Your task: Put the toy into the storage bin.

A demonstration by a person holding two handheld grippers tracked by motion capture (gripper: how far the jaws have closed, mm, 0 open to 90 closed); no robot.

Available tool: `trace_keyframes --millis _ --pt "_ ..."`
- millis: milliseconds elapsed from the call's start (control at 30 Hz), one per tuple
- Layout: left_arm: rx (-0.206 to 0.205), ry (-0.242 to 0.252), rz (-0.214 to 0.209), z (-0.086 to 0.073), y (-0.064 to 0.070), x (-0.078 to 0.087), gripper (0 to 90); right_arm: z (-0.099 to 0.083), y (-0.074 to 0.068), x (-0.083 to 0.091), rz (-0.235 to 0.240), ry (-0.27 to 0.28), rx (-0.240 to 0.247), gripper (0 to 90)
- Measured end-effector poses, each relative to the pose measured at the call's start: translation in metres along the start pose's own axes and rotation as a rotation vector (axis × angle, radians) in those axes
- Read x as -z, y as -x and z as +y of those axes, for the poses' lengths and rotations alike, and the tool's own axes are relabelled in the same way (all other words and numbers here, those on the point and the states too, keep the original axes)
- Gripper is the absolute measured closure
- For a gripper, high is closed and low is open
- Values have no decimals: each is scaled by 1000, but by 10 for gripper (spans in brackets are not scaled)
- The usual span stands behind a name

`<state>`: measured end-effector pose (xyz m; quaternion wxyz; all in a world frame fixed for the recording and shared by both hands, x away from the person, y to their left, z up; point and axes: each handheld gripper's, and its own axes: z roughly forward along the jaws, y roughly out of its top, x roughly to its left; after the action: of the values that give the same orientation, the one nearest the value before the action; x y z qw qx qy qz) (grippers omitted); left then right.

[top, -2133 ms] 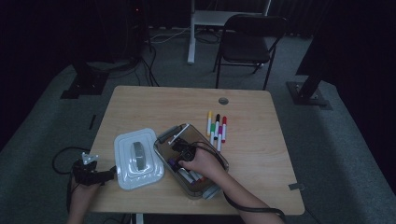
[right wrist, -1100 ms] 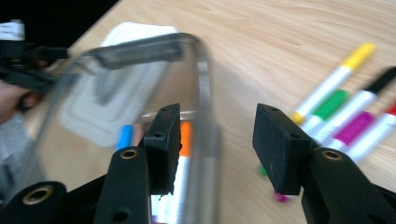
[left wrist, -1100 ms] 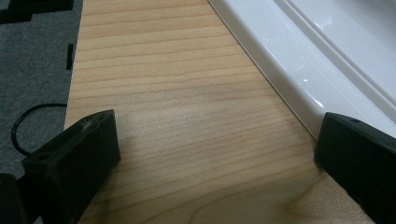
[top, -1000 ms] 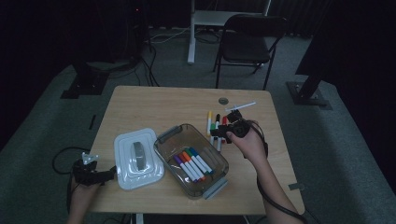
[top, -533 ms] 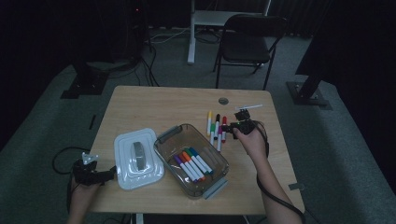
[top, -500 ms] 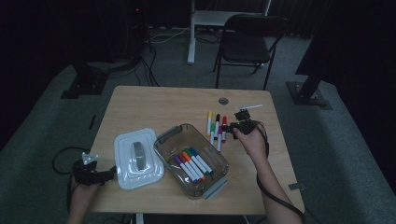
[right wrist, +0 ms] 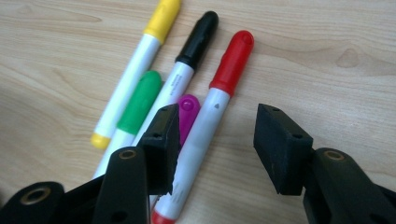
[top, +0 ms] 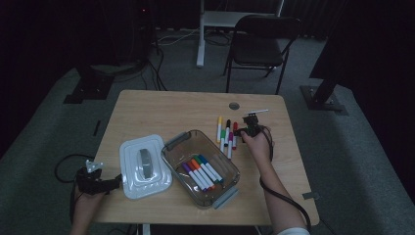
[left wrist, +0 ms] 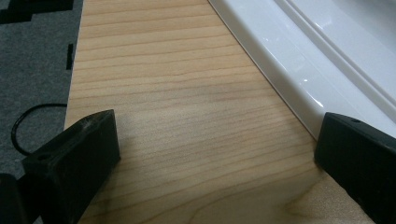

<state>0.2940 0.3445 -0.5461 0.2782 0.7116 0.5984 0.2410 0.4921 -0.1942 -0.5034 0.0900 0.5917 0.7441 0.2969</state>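
Right hand-held gripper (right wrist: 217, 135) hangs spread over the loose markers on the worktop (right wrist: 327, 42), the red marker (right wrist: 219, 93) just ahead between its jaws, lined up for pinching. Left hand-held gripper (left wrist: 215, 158) rests spread beside the white lid (left wrist: 317, 60).

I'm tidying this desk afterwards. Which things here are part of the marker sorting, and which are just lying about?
In the job:
right tool, open over the red marker
loose markers beside it: yellow, black, green, purple
clear bin with markers inside
white lid

Lying about:
folding chair
cables on the floor
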Motion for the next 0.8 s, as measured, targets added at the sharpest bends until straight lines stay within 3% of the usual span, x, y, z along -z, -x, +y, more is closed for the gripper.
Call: trace_keyframes --millis 267,367,800 --pt "-1 -1 0 0 0 0 5 0 2 -12 -14 -44 -12 517" --pt "0 0 0 0 0 0 6 -1 4 -14 -49 -67 6 526" --pt "-1 0 0 0 0 0 6 -1 29 -3 -89 -75 -33 596"
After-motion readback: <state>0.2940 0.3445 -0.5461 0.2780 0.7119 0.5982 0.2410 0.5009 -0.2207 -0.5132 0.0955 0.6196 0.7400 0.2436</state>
